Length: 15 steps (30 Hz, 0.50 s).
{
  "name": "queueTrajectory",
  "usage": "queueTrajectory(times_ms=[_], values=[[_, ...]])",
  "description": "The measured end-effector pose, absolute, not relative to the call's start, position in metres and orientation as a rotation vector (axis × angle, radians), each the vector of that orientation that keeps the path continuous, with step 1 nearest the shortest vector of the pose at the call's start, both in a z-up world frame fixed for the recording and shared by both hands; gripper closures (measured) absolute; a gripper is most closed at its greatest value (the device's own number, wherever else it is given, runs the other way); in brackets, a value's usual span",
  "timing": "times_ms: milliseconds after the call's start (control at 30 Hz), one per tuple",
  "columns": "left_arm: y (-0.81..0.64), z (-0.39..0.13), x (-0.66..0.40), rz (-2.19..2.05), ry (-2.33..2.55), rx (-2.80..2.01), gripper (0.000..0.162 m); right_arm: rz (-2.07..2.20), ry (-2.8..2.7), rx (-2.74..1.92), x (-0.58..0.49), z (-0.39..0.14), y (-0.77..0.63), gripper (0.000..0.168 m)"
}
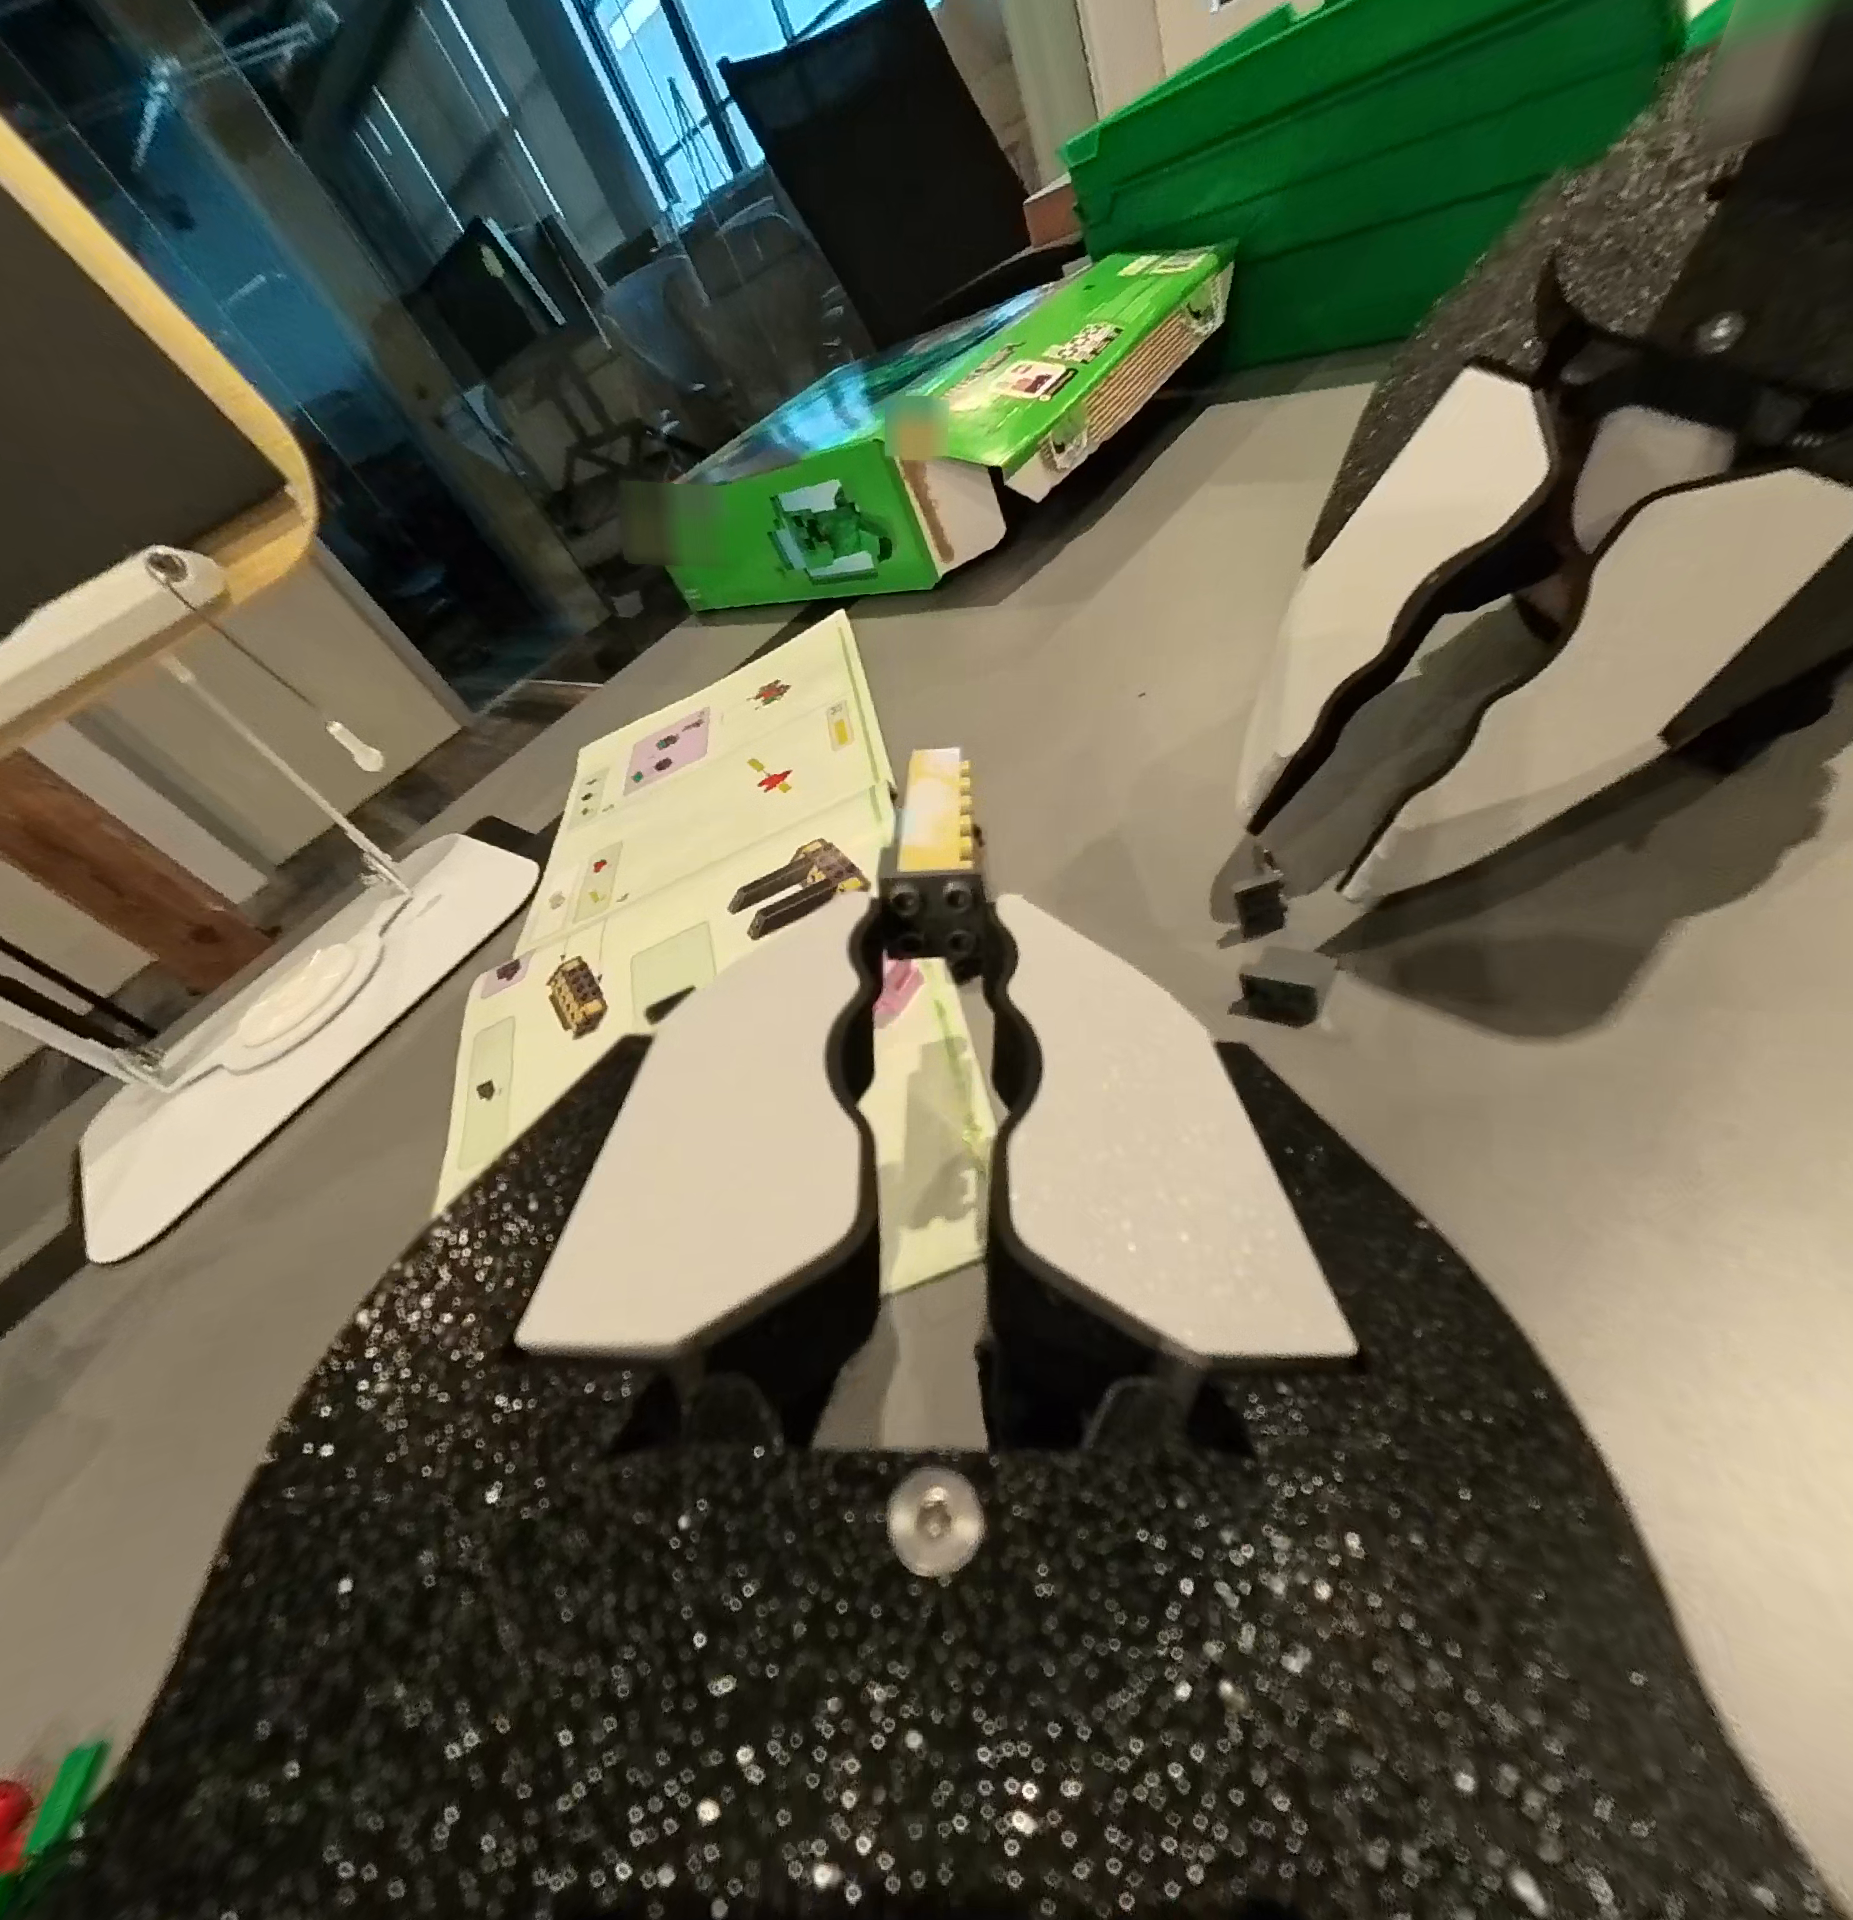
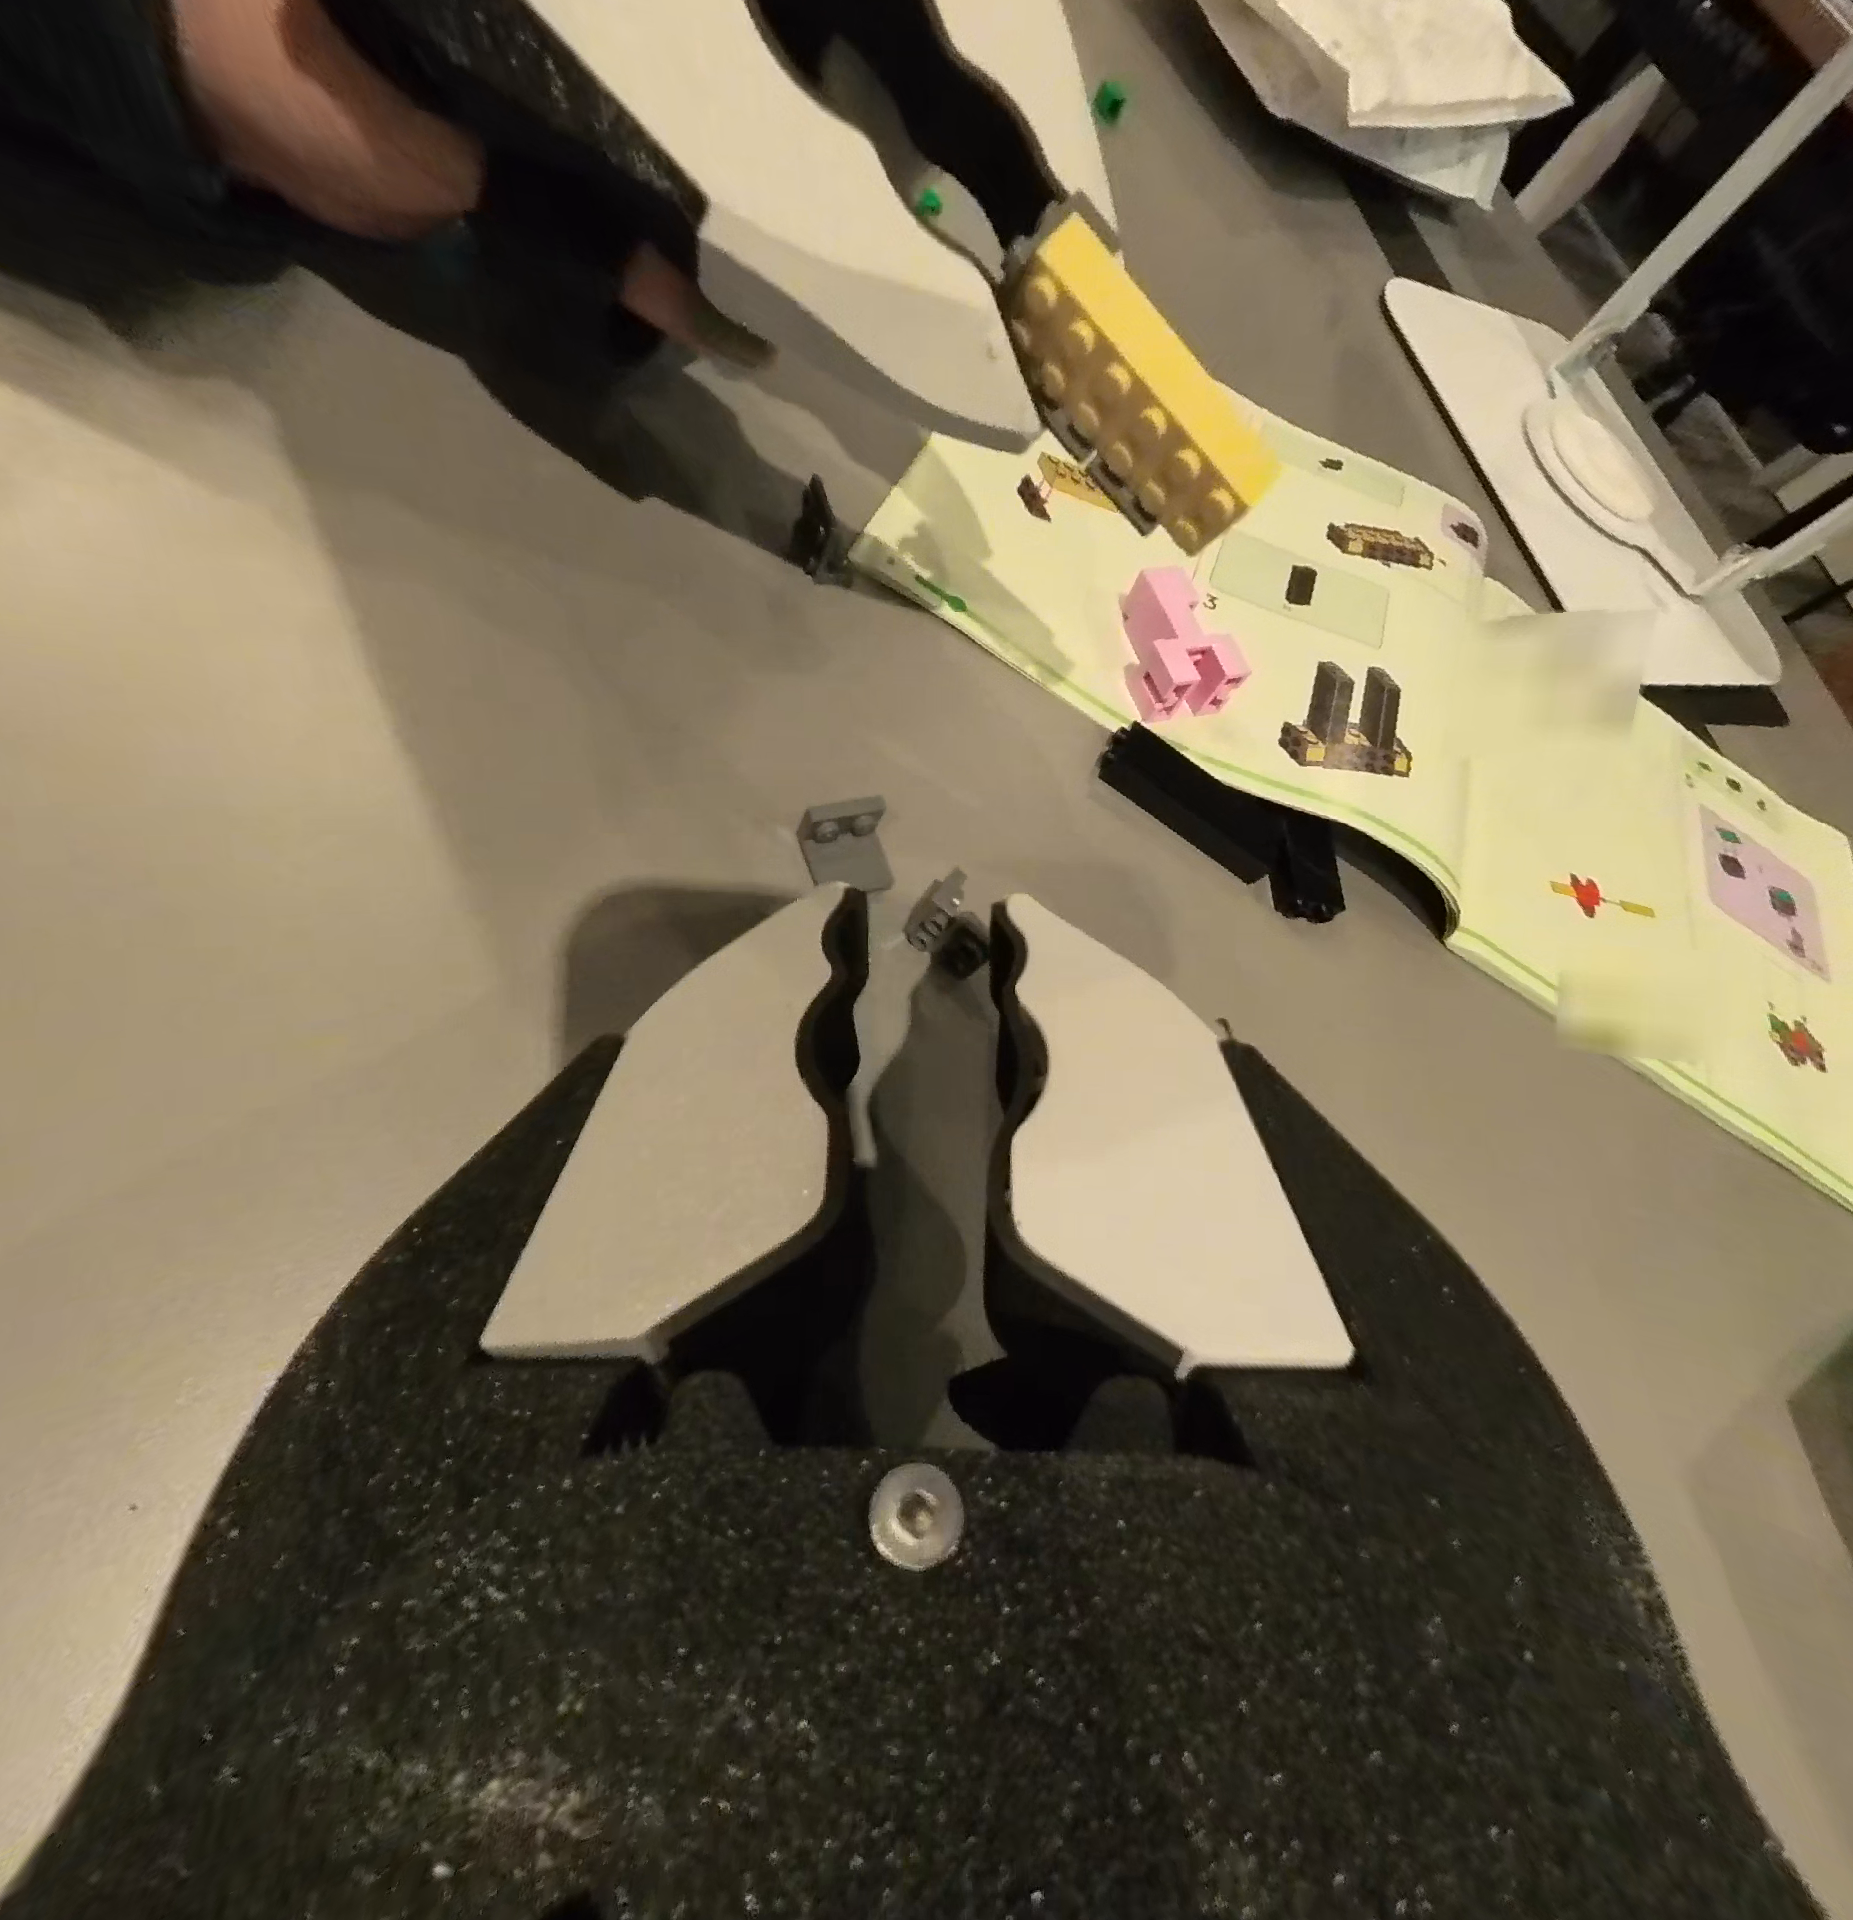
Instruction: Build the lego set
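Left gripper (image 1: pixel 930 920) jaws clamped on black-and-yellow brick assembly (image 1: pixel 937 831), held above instruction booklet (image 1: pixel 693 821). Right gripper (image 2: pixel 927 914) jaws narrowly parted around small grey piece (image 2: pixel 934 916) on tabletop (image 2: pixel 330 727). Pink figure (image 2: pixel 1176 649) on booklet, 1 o'clock.

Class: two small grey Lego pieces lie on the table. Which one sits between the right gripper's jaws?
The small grey Lego piece tilted on edge sits there; the flat grey two-stud plate lies outside, beyond the left jaw.
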<state>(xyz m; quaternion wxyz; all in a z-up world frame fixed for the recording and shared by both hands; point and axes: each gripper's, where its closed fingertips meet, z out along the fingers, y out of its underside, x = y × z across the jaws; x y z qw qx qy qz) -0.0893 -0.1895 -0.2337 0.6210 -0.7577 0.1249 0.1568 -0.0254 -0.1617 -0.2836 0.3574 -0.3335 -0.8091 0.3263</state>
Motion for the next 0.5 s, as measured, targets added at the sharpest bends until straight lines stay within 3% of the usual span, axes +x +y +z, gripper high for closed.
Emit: queueTrajectory(times_ms=[333, 500], values=[[-0.182, -0.224, -0.085, 0.505, 0.443, -1.625, 0.145, 0.856, -2.093, -0.949, -0.032, -0.286, -0.155, 0.145], [-0.170, -0.229, -0.074, 0.495, 0.558, -1.610, 0.145, 0.818, -2.085, -0.962, -0.033, -0.287, -0.153, 0.158]])
